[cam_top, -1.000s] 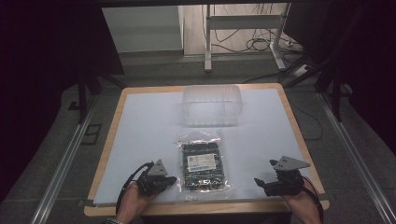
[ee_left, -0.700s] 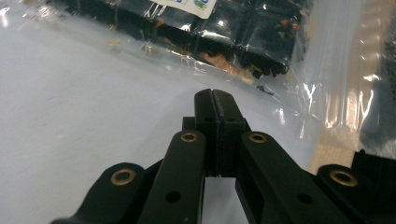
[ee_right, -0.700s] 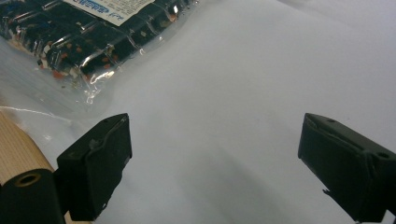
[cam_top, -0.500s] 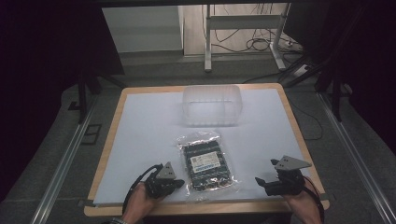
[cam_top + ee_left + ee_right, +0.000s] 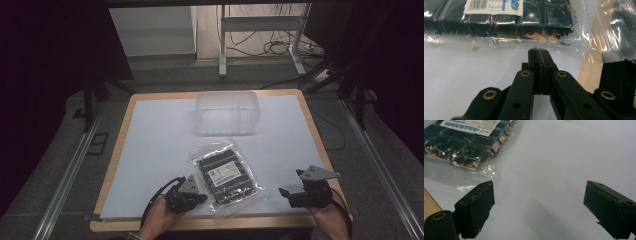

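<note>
The left tool (image 5: 200, 198), pressed together, touches the clear bag's (image 5: 226, 175) near-left edge; the right tool (image 5: 286, 192) sits spread nearby.

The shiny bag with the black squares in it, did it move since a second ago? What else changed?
Yes. The left gripper has its jaws shut on the edge of the plastic bag and has turned it, so it now lies more slanted than before. The left hand slid a little to the right. The right gripper stayed open and in place, and the clear box stayed at the back.
</note>
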Demonstrator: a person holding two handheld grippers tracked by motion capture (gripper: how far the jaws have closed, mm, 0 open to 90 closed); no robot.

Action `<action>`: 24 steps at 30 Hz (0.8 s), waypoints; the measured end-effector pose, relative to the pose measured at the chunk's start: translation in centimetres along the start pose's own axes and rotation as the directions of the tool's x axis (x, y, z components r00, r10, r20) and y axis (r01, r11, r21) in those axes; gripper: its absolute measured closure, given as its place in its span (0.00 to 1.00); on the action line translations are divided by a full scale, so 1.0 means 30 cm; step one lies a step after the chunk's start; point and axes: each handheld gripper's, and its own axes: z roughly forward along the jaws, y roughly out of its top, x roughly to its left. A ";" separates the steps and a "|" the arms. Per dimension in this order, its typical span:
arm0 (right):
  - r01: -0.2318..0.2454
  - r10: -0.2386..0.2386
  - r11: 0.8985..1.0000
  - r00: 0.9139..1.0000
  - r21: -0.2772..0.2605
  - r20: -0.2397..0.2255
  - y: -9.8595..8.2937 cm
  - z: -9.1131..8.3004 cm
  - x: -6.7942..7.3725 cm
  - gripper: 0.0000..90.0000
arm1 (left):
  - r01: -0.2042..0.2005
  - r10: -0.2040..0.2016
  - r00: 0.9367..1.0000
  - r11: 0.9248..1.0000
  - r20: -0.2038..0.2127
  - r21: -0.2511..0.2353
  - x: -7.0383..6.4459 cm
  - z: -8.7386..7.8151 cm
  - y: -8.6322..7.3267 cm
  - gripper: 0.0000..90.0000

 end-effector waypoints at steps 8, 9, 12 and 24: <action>-0.017 0.017 1.000 1.000 0.004 0.012 -0.007 -0.022 -0.012 0.11 | -0.003 0.003 1.000 1.000 0.025 -0.005 -0.009 0.033 0.032 1.00; -0.022 0.022 1.000 1.000 0.005 0.014 -0.009 -0.023 -0.013 0.11 | -0.002 0.002 1.000 1.000 0.029 -0.007 -0.010 0.038 0.037 1.00; -0.034 0.034 0.999 0.999 0.005 0.018 -0.017 -0.032 -0.022 0.11 | 0.005 -0.004 0.999 1.000 0.041 -0.015 -0.011 0.062 0.059 1.00; -0.057 0.057 0.998 0.998 0.009 0.023 -0.035 -0.049 -0.038 0.11 | -0.014 0.016 0.999 0.999 0.051 -0.037 -0.019 0.139 0.137 1.00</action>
